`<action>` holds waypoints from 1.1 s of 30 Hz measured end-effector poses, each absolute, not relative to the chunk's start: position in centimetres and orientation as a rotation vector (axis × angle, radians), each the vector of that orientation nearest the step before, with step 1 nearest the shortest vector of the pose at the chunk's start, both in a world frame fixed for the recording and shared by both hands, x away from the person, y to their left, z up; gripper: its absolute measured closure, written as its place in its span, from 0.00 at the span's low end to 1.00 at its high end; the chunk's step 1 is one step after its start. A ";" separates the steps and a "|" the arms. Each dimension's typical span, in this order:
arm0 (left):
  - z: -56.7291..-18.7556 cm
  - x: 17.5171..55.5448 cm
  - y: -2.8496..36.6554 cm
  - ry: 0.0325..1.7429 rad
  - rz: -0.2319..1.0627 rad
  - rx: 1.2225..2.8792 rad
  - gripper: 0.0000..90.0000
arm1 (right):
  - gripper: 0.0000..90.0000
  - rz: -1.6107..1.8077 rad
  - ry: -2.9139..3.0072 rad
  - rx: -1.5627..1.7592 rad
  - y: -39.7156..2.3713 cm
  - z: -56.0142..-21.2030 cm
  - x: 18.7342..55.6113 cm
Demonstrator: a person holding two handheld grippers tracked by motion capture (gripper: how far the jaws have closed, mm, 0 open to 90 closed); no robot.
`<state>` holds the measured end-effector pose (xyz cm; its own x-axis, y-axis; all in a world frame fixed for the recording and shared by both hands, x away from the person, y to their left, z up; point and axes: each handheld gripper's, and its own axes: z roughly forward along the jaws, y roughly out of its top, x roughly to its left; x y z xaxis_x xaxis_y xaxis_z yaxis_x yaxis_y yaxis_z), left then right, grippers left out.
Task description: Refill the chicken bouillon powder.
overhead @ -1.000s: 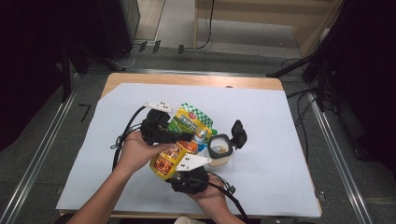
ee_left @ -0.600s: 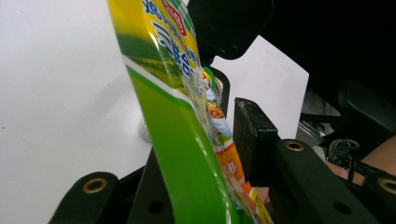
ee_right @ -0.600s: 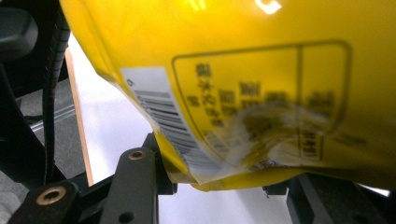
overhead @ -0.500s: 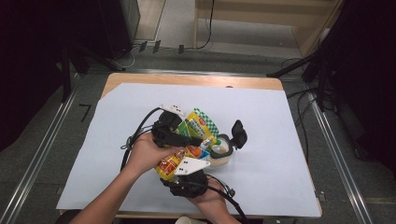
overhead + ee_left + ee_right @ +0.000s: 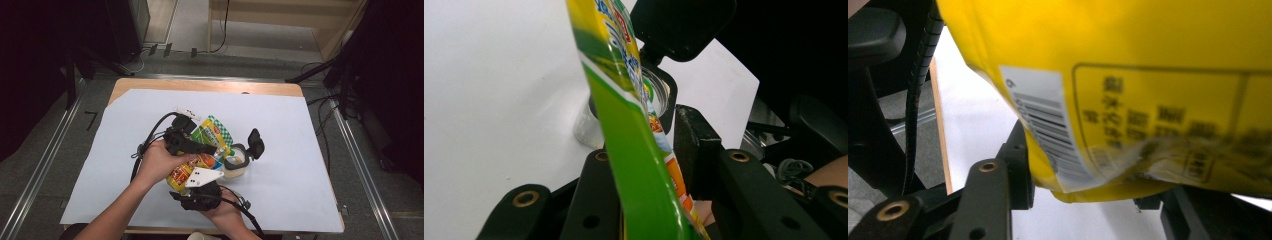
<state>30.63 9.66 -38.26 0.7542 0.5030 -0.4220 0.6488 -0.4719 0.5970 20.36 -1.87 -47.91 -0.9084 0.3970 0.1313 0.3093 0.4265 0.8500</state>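
A yellow and green snack pouch is held tilted between both grippers, its green top above a clear plastic cup with a black flip lid standing open. My left gripper is shut across the pouch's middle; its jaws eased apart a little. In the left gripper view the pouch runs edge-on between the jaws, with the cup and lid behind. My right gripper grips the pouch's yellow bottom; its jaws have just been opening, with the pouch still against the pads.
A pale sheet covers the wooden table. Black cables trail from both grippers near the front edge. Metal rails run along both sides of the table, with dark equipment beyond.
My left hand and gripper slid a little to the right along the pouch. The right hand stayed put under the pouch's bottom.
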 end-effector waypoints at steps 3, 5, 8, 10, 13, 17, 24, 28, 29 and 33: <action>-38.3 30.6 9.5 0.858 -0.247 2.190 0.82 | 0.63 1.502 2.598 0.621 -1.9 -47.9 20.3; -38.3 30.6 9.4 0.859 -0.240 2.190 0.82 | 0.64 1.501 2.606 0.623 -1.9 -47.9 20.4; -37.9 30.9 9.4 0.865 -0.247 2.186 0.82 | 0.65 1.498 2.613 0.636 -1.9 -47.6 20.6; -37.7 31.0 9.4 0.865 -0.244 2.194 0.83 | 0.64 1.498 2.610 0.633 -1.9 -47.3 20.7; -37.5 31.0 9.2 0.876 -0.246 2.208 0.88 | 0.64 1.498 2.607 0.601 -2.0 -47.0 20.7; -37.4 31.4 8.7 0.891 -0.261 2.226 0.87 | 0.62 1.515 2.625 0.586 -2.1 -46.9 20.9; -37.0 32.7 8.1 0.909 -0.340 2.252 0.87 | 0.66 1.531 2.625 0.632 -2.2 -46.4 21.6; -36.9 32.7 8.0 0.896 -0.347 2.248 0.85 | 0.68 1.529 2.593 0.658 -2.2 -46.2 21.6; -36.9 32.7 8.0 0.891 -0.346 2.253 0.85 | 0.68 1.537 2.585 0.668 -2.2 -46.3 21.6; -37.3 32.8 7.9 0.884 -0.369 2.249 0.78 | 0.68 1.545 2.580 0.696 -2.3 -46.6 21.5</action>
